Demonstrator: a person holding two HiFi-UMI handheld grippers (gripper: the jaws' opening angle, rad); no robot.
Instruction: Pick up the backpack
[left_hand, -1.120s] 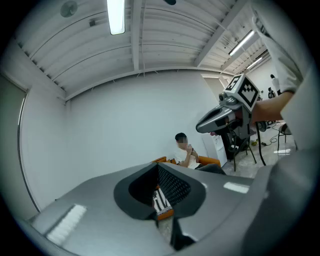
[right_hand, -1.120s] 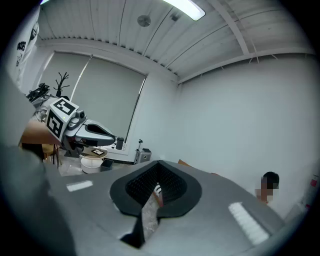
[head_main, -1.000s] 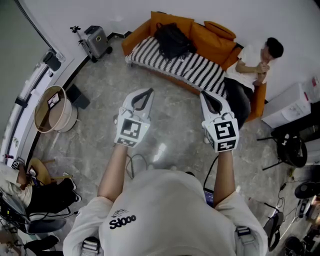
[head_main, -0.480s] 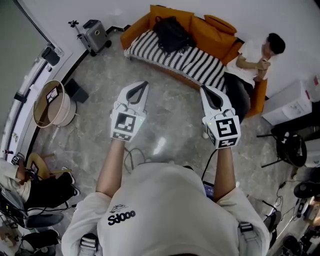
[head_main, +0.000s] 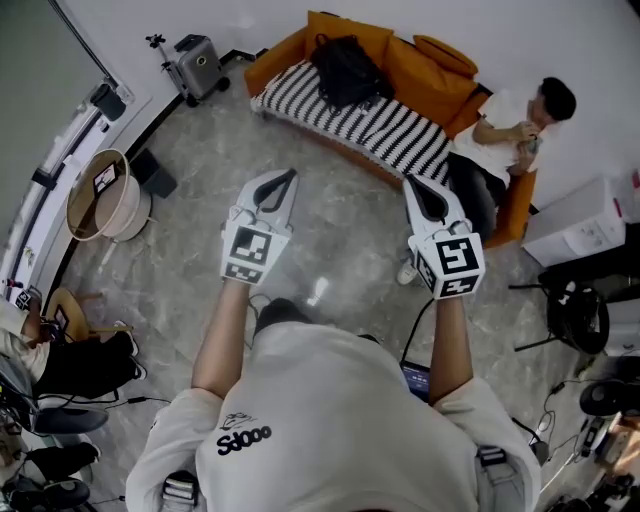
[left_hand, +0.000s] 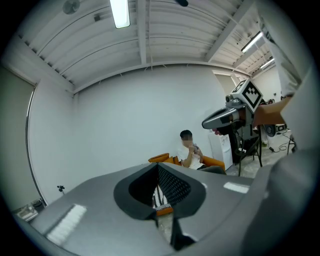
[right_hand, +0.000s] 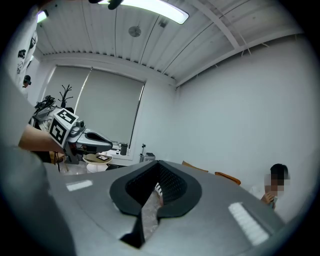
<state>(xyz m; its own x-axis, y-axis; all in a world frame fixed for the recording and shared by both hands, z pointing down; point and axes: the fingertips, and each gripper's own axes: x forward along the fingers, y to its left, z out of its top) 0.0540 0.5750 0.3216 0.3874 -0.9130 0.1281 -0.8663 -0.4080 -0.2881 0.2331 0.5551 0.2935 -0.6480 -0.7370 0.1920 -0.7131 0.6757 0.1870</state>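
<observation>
A black backpack rests on the striped seat of an orange sofa at the far wall, well ahead of both grippers. My left gripper and my right gripper are held side by side over the marble floor, pointing at the sofa, both shut and empty. In the left gripper view the closed jaws cover the backpack; only a strip of striped seat shows in the notch. The right gripper view shows its closed jaws and the left gripper beside them.
A person sits at the sofa's right end. A round table and a grey wheeled case stand at the left. A white box and dark stands crowd the right. Another person sits at lower left.
Both grippers, still shut, have moved a little forward over the floor toward the sofa. A dark shoe now shows below them.
</observation>
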